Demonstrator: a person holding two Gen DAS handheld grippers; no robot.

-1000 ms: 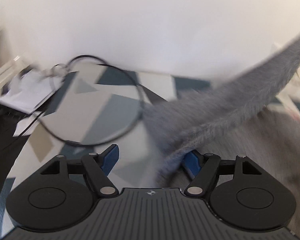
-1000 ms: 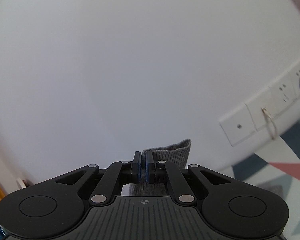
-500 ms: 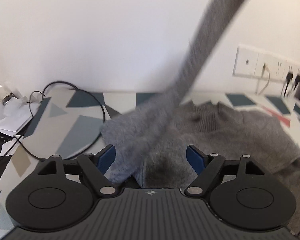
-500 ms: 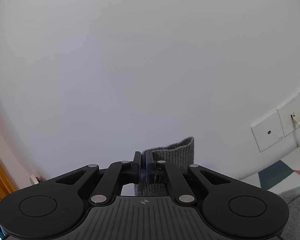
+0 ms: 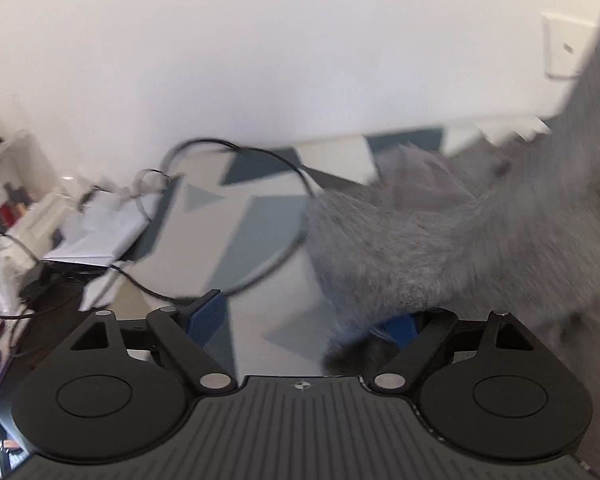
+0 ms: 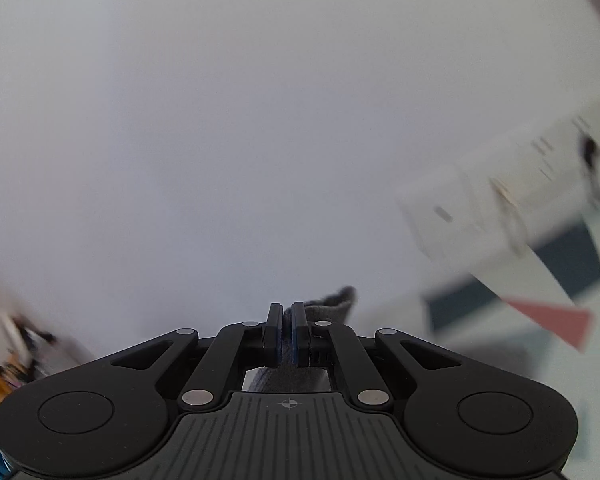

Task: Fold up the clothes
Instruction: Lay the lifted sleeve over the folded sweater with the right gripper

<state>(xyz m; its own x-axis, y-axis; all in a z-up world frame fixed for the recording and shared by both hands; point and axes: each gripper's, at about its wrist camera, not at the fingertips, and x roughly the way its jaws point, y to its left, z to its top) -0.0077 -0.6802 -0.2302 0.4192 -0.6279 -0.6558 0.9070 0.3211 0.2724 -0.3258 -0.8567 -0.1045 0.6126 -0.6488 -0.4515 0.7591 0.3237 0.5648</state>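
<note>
A fuzzy grey sweater (image 5: 440, 240) lies on the patterned table at the right of the left wrist view. One sleeve (image 5: 596, 80) stretches up and out of the top right corner. My left gripper (image 5: 304, 316) has its jaws wide and still opening; a fold of the sweater drapes over its right pad and nothing is pinched. In the right wrist view my right gripper (image 6: 286, 332) is shut on the sweater's ribbed cuff (image 6: 336, 300), held up in front of the white wall.
A black cable (image 5: 260, 152) loops over the geometric tablecloth (image 5: 236, 232) left of the sweater. White papers (image 5: 100, 232) and clutter sit at the far left edge. Wall sockets (image 6: 480, 208) with plugs line the wall on the right.
The left gripper's jaws have spread wider and its view has swung left, so the raised sleeve has shifted from the centre to the far right. The right gripper has sunk; sockets and tablecloth show again.
</note>
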